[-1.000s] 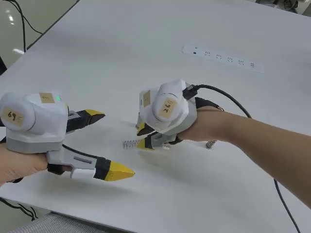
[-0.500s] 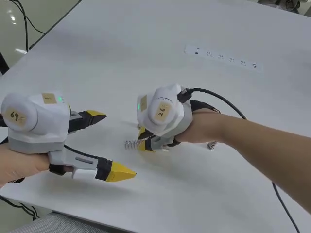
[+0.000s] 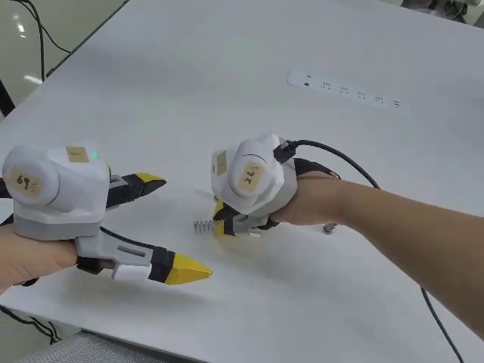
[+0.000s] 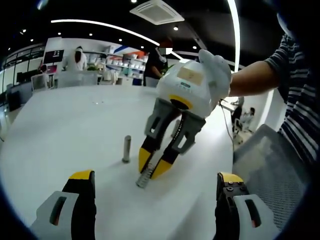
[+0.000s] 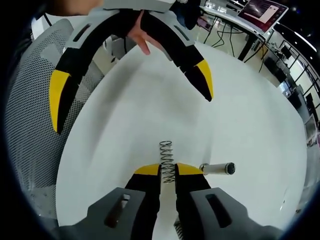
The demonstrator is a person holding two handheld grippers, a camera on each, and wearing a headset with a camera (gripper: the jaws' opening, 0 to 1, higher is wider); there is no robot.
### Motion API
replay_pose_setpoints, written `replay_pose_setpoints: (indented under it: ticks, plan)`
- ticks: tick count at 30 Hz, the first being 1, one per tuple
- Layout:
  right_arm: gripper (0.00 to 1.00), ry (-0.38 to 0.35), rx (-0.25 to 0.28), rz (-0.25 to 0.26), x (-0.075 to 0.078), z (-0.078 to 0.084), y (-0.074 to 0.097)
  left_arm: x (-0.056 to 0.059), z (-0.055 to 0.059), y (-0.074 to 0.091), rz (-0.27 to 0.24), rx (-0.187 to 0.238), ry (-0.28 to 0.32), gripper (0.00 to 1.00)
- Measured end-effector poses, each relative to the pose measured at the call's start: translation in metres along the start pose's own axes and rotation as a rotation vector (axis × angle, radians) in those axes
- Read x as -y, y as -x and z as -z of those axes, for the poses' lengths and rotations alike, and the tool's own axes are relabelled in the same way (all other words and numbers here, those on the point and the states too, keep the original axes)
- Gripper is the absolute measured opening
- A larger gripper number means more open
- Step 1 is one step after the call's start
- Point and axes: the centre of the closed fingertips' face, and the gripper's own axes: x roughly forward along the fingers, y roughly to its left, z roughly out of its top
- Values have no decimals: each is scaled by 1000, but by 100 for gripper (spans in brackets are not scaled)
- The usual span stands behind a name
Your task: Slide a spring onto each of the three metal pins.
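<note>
a plain white table (image 3: 227, 76) carries everything, its top matte and bare around the tools. beyond the left gripper's jaws the left gripper view opens onto a large hall with long ceiling strip lights, a ceiling air vent (image 4: 157, 11) and people standing at far counters. in the head view the table's near edge runs just behind the left gripper (image 3: 175, 224), with a grey mesh chair (image 4: 265, 165) close at its side. the far side of the table lies well ahead of both tools, with wide free surface between. a white power strip (image 3: 344, 89) lies flat far ahead of the right gripper (image 3: 219, 219), and a black cable (image 3: 340, 155) trails back from that gripper along the person's forearm.

a tan sticker (image 3: 26, 183) on the left gripper's housing reads "69". one on the right gripper's housing (image 3: 249, 175) seems to read "26".

the left gripper's yellow-tipped jaws stand wide apart with nothing between them, and they point toward the right gripper. the right gripper's jaws are nearly together, pinching the spring (image 5: 167, 161) by its coils. most of the spring's length sticks out ahead of the tips, and its free end is down at the table. a metal pin (image 4: 127, 148) stands upright on the table just beside the right gripper's tips, apart from the spring.
</note>
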Motion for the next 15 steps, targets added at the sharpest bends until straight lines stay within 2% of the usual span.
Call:
replay_pose_setpoints:
  ticks: [8,15]
  plan:
    - [8,-1,6,3,-3,-1,2,1,-1,-2,4,0,0,98]
    - [8,-7,34,17,-1,-10,13,2,-2,-4,9,1,-1,98]
